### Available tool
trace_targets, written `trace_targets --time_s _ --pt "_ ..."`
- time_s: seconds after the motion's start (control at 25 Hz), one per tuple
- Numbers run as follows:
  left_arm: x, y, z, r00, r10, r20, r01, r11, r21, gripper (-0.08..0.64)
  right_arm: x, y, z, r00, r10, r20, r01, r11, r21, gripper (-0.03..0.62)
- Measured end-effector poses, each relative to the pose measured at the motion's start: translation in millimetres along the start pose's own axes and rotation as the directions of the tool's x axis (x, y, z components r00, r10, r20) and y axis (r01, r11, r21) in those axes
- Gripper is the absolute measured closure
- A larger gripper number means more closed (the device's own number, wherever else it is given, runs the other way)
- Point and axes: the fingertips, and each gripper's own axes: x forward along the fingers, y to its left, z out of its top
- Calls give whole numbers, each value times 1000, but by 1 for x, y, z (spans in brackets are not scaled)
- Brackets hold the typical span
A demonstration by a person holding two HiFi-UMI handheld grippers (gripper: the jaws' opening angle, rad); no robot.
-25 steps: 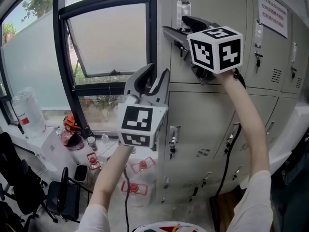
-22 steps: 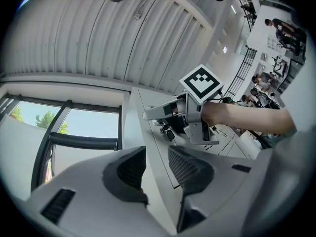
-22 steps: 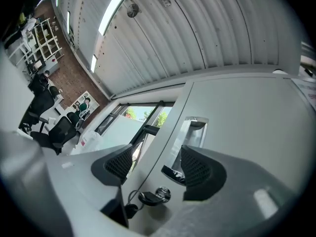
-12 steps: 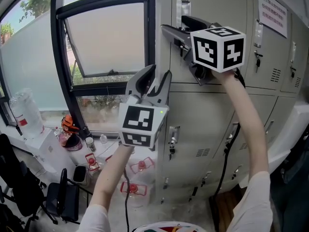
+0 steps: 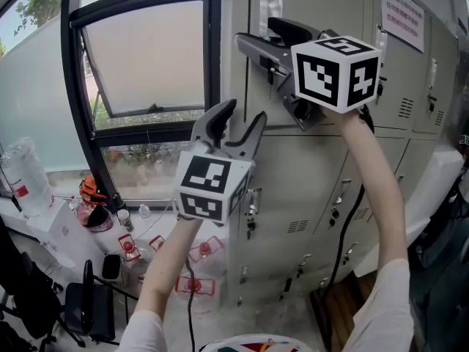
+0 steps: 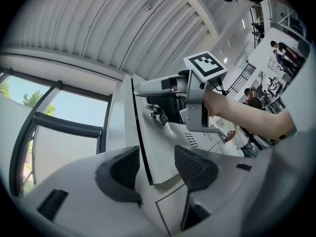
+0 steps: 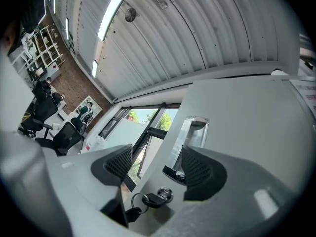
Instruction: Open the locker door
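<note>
The lower edge of the locker door is straddled, unclamped, by the opening jaws of the left gripper; the jaws of the right gripper are held apart near the keyed lock.

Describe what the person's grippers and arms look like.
The left gripper and right gripper share grey two-pronged jaws, dark ribbed pads and a white cube bearing black square markers. A black cable trails from each. The sleeves are short and white. The left gripper's jaws are opening, with the edge of the locker door between them.
</note>
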Motion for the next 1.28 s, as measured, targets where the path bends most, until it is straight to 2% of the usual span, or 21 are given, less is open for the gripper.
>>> trace_targets --time_s 0.2,0.44,0.56,0.64,0.76,1.04,1.16,1.28 --pt "7 -14 -3 998 -70 4 71 996 -58 351 -15 8 9 1000 3 8 -3 1000 2 292" --pt "3 -36 8 986 -139 92 147 985 -94 353 -34 11 14 1000 -7 18 8 999 -47 291" --pt "-2 -37 12 985 -133 110 144 985 -98 365 -42 14 17 999 -27 20 29 996 -90 292" --pt "-4 -38 15 985 -129 113 139 986 -93 422 -48 16 19 999 -31 22 33 995 -98 291" --pt "-7 -43 18 982 -150 114 162 981 -110 428 -59 17 23 999 -41 28 44 993 -109 292" --pt "-19 -62 31 971 -194 141 212 969 -127 434 -102 19 28 992 -114 51 121 978 -171 293" --pt "-24 -73 39 960 -230 159 251 959 -129 433 -134 19 32 979 -181 92 197 959 -202 293" --pt "-29 -81 45 949 -253 186 281 949 -143 433 -164 18 33 964 -239 120 259 946 -197 293"
